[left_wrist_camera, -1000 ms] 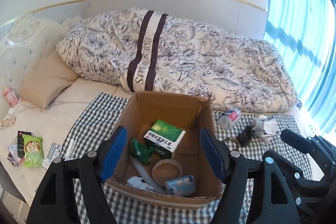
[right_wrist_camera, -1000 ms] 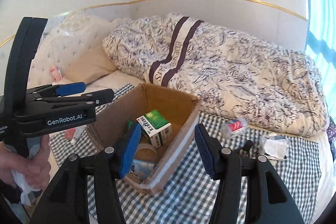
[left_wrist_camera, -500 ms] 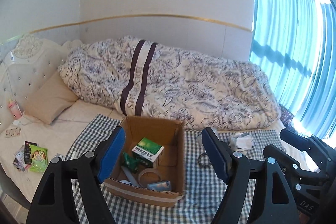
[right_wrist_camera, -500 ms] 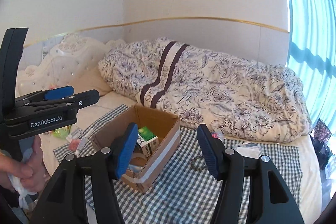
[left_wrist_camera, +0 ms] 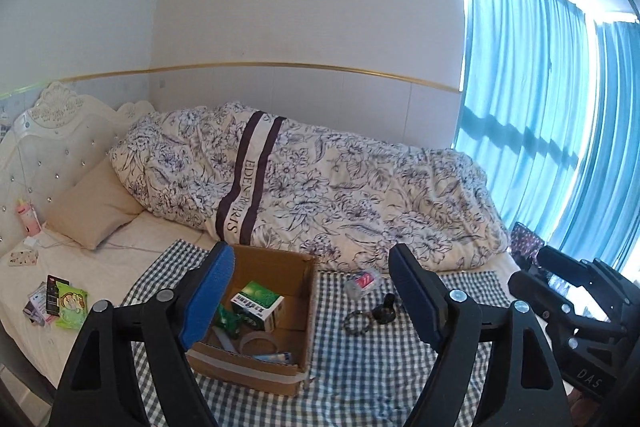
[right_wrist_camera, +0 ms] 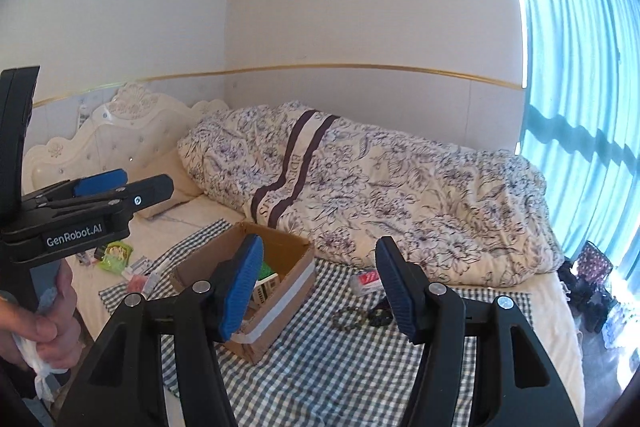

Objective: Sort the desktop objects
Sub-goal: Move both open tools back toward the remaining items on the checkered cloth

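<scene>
An open cardboard box (left_wrist_camera: 240, 367) stands on a checked cloth (left_wrist_camera: 360, 371) spread over the bed. Inside it lie a green and white carton (left_wrist_camera: 258, 303), a tape roll (left_wrist_camera: 260, 341) and other small items. A small bottle with a red label (left_wrist_camera: 362, 281) and a black ringed item (left_wrist_camera: 370, 317) lie on the cloth to the right of the box. My left gripper (left_wrist_camera: 312, 291) hangs open, well above and short of the box. My right gripper (right_wrist_camera: 320, 287) is open and empty too, with the box (right_wrist_camera: 288, 301) behind its left finger.
A flowered duvet (left_wrist_camera: 320, 187) fills the far side of the bed, with a pillow (left_wrist_camera: 92, 211) by the headboard. Snack packets (left_wrist_camera: 70, 303) lie at the left edge. Blue curtains (left_wrist_camera: 540, 107) hang on the right. A hand (right_wrist_camera: 40, 323) holds the left gripper's handle.
Both grippers have drawn back and up from the box, which now looks smaller and lower in both views. More wall and curtain show. Both stay open.
</scene>
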`<state>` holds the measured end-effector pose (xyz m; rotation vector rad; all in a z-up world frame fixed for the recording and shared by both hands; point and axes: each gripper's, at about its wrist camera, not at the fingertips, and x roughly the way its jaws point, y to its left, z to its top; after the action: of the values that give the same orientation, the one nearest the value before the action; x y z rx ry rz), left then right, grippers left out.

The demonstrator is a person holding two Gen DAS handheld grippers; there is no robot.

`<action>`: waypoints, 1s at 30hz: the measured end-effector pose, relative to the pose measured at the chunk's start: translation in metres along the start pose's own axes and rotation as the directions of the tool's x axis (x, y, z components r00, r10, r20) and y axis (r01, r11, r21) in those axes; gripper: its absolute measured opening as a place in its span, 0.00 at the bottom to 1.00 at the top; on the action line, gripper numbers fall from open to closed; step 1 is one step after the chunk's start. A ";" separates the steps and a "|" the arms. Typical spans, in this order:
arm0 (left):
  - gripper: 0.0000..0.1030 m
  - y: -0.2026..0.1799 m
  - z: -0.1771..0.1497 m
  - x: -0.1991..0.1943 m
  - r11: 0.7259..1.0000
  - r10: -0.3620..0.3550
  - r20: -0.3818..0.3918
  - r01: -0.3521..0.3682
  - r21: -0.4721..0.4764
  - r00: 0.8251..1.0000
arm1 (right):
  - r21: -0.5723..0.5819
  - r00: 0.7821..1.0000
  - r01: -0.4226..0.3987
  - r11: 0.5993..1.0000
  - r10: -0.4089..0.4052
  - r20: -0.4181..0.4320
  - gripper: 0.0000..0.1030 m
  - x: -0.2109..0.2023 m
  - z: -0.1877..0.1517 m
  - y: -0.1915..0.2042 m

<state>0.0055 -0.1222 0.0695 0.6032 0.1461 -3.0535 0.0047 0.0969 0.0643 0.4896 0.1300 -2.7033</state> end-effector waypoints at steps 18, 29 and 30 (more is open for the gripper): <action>0.95 -0.069 0.004 -0.036 0.996 -0.048 0.067 0.043 0.082 0.997 | 0.036 0.996 0.082 0.996 -0.083 0.039 0.66 -0.057 -0.005 -0.055; 1.00 -0.091 -0.001 -0.019 0.995 -0.071 0.074 0.065 0.080 0.995 | 0.096 0.994 0.108 0.990 -0.111 0.026 0.73 -0.054 -0.017 -0.092; 1.00 -0.092 -0.002 -0.016 0.995 -0.070 0.072 0.064 0.082 0.995 | 0.098 0.994 0.108 0.989 -0.111 0.022 0.73 -0.052 -0.018 -0.096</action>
<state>0.0176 -0.0302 0.0816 0.4968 0.0440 -3.1541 0.0177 0.2062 0.0678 0.4862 0.0189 -2.8331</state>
